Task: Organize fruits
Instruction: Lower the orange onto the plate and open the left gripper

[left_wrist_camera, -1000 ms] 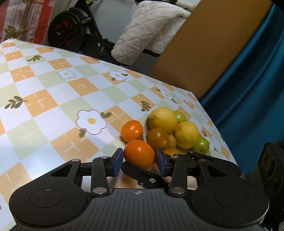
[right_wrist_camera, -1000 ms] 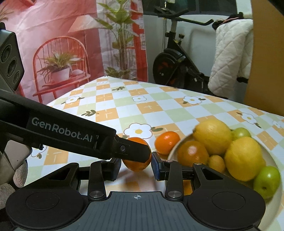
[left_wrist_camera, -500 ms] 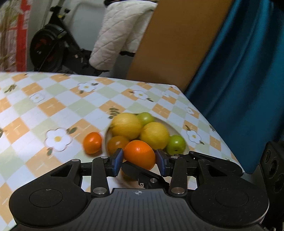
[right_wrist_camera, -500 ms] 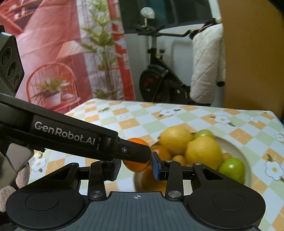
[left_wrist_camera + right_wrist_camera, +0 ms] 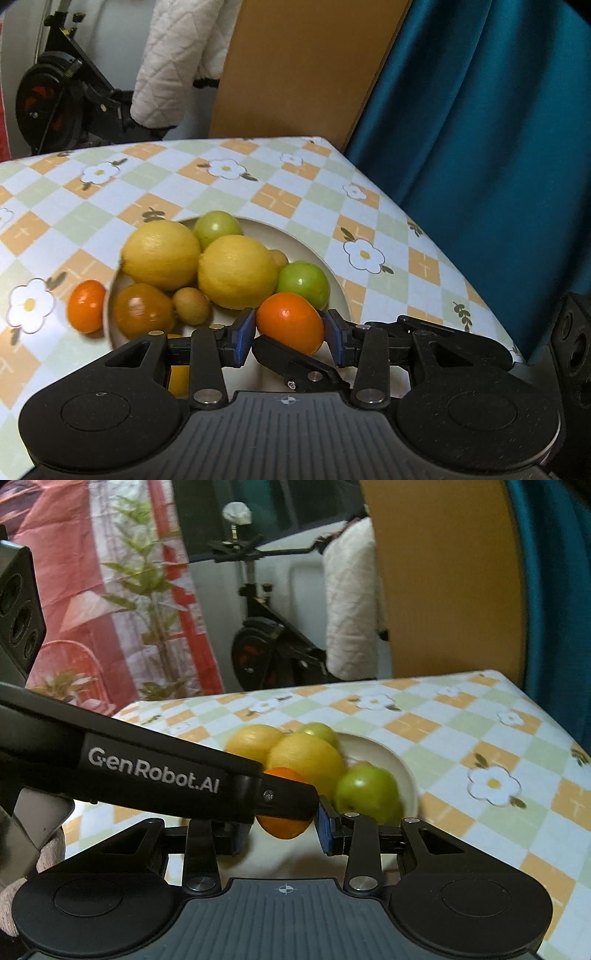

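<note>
A round orange [image 5: 290, 326] sits between the blue pads of my left gripper [image 5: 290, 336], which is shut on it. The same orange [image 5: 284, 825] is also between the pads of my right gripper [image 5: 282, 830], partly hidden by the left gripper's black finger [image 5: 155, 775] crossing in front. It hangs over the near edge of a white plate [image 5: 334, 275]. The plate holds two lemons [image 5: 236, 271], two green fruits [image 5: 303, 282], a dark orange fruit [image 5: 142, 308] and small brownish ones. A small orange [image 5: 85, 310] lies on the cloth left of the plate.
The checked flower tablecloth [image 5: 258, 177] ends at an edge close on the right, with a teal curtain [image 5: 480, 129] behind it. A brown board, a white quilted cover and an exercise bike [image 5: 266, 642] stand beyond the far edge. A gloved hand [image 5: 48, 856] shows low left.
Both grippers have carried the orange rightward together, from beside the small orange on the cloth to over the plate's near edge. Both views have rolled somewhat. The grips look unchanged.
</note>
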### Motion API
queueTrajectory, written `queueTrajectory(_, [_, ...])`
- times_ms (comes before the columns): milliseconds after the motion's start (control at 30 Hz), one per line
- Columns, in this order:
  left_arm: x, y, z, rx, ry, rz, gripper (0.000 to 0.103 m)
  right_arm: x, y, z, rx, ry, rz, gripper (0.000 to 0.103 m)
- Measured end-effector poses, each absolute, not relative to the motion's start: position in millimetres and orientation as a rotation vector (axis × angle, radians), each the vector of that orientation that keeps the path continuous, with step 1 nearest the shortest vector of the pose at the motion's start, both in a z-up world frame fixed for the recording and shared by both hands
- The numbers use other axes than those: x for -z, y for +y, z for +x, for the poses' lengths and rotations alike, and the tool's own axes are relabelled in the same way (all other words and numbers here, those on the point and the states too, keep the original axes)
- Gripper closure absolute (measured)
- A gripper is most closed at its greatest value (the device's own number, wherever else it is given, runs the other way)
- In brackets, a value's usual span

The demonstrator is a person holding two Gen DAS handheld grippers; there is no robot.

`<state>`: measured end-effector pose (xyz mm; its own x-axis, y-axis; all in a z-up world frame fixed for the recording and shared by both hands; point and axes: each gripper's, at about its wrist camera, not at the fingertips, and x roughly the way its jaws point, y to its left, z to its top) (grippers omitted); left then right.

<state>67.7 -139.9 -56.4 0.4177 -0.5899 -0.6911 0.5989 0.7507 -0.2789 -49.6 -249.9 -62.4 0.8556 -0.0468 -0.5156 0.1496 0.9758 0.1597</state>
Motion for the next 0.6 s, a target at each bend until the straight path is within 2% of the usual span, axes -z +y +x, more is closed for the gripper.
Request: queueTrajectory(600, [73.7,-151.8,82.7,0.738,0.901,0.024,0.06,87.2,-264.1,-35.3,0.153,0.566,0.22,0.07])
